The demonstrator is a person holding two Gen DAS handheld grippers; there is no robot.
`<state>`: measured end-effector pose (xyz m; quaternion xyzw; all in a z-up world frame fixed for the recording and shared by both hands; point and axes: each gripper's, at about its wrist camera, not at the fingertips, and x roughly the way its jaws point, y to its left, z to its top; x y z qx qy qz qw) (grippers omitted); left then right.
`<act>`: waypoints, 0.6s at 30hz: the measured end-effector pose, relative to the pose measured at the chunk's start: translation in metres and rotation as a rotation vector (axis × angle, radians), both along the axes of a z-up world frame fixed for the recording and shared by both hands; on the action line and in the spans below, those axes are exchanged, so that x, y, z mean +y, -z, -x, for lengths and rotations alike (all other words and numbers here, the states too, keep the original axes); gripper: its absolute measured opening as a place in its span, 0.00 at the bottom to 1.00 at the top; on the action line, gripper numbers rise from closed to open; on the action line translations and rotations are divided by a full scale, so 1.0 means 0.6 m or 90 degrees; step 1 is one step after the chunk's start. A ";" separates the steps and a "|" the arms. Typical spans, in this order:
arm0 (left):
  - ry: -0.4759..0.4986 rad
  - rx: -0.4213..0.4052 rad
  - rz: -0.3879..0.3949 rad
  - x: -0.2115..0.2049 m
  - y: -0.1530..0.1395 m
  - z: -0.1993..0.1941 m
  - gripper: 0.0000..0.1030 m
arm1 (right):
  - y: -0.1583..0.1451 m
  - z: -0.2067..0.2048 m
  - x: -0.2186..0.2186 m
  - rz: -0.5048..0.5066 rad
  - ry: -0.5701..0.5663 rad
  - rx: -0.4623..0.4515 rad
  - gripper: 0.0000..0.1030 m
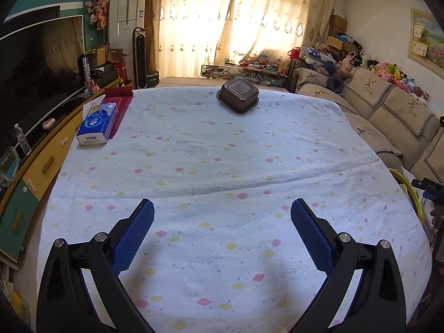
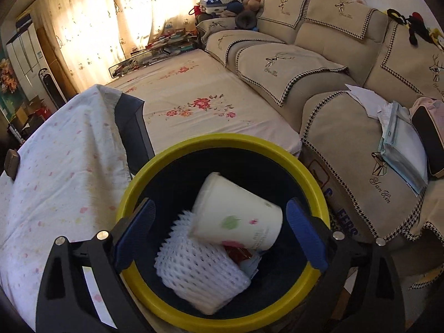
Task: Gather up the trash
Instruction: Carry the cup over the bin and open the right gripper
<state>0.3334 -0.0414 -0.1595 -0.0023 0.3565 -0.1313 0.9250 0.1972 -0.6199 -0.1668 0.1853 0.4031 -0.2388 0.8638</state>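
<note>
Right tool (image 2: 220,229) tilts down over the yellow bin (image 2: 155,166), spread, cup (image 2: 236,216) lying loose below.

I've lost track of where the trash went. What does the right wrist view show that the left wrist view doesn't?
Only the right wrist view: the open right gripper above the yellow-rimmed bin, with a paper cup and white foam netting inside.

Only the left wrist view: the open, empty left gripper, a tissue pack and a brown box on the table.

Both: the spotted tablecloth, the sofa and the curtains.
</note>
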 end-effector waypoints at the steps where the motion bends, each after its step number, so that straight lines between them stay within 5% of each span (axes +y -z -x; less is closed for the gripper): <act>1: 0.005 0.004 -0.005 -0.005 0.000 0.000 0.94 | -0.001 0.004 0.001 -0.006 -0.003 -0.008 0.88; 8: 0.065 0.058 -0.010 -0.050 -0.016 -0.044 0.94 | -0.033 0.016 0.023 0.015 -0.023 -0.048 0.89; 18: 0.093 0.008 -0.040 -0.117 -0.053 -0.215 0.94 | -0.049 -0.002 0.050 -0.011 -0.070 -0.079 0.89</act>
